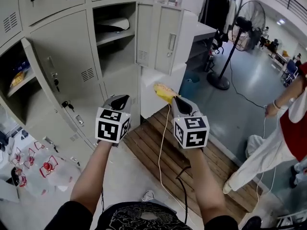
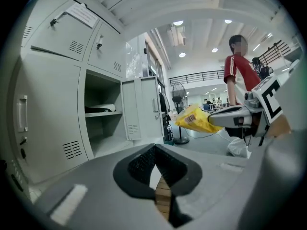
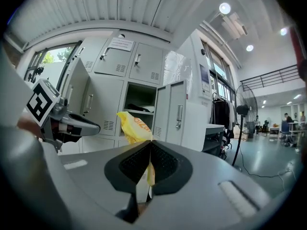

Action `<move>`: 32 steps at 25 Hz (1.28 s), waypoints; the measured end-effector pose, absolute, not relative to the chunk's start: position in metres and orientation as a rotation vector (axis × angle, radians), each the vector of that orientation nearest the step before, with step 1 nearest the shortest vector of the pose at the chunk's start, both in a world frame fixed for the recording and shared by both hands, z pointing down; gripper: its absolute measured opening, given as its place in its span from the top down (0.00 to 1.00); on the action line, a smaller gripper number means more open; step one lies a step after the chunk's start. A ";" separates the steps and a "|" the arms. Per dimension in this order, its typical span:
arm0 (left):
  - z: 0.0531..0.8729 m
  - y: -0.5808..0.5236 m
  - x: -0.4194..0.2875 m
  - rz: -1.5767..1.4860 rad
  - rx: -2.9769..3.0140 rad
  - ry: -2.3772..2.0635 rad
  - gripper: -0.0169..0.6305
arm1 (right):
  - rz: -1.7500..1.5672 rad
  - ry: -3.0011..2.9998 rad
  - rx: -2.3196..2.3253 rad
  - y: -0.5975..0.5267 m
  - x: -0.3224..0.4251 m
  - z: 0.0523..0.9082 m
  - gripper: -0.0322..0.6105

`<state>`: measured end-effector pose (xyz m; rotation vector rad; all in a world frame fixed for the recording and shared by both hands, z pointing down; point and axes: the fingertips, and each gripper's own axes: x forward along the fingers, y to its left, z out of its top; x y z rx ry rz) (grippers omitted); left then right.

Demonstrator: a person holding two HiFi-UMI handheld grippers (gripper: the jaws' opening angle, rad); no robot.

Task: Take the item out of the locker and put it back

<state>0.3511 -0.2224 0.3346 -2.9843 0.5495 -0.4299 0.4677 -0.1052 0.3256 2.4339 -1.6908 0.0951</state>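
Yellow packet (image 1: 164,91): light, soft, crinkly foil, likely slippery; right gripper (image 1: 175,101) fingers pinch its edge, held in air outside open locker (image 1: 117,56). Left gripper (image 1: 121,101) fingers pressed together, empty

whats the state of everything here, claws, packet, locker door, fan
left claw: shut, empty
right claw: shut on the packet
packet: yellow, pinched at one end, held up in the air
locker door: swung open
fan: upright on its stand; cannot tell if it is spinning
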 end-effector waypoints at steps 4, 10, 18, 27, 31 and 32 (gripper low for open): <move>0.335 -0.227 0.355 -0.463 -2.952 0.613 0.97 | 0.094 -1.736 2.418 -0.110 0.485 0.326 0.91; 0.325 -0.239 0.352 -0.477 -2.890 0.707 0.97 | 0.084 -1.812 2.405 -0.122 0.495 0.326 0.91; 0.321 -0.258 0.345 -0.462 -2.888 0.804 0.97 | 0.059 -1.875 2.350 -0.147 0.496 0.323 0.91; 0.325 -0.294 0.336 -0.439 -2.888 0.896 0.97 | 0.034 -1.938 2.263 -0.196 0.489 0.327 0.91; 0.326 -0.319 0.334 -0.420 -2.883 0.936 0.97 | 0.014 -1.967 2.215 -0.230 0.485 0.328 0.91; 0.326 -0.326 0.333 -0.415 -2.883 0.946 0.97 | 0.009 -1.972 2.203 -0.240 0.485 0.328 0.91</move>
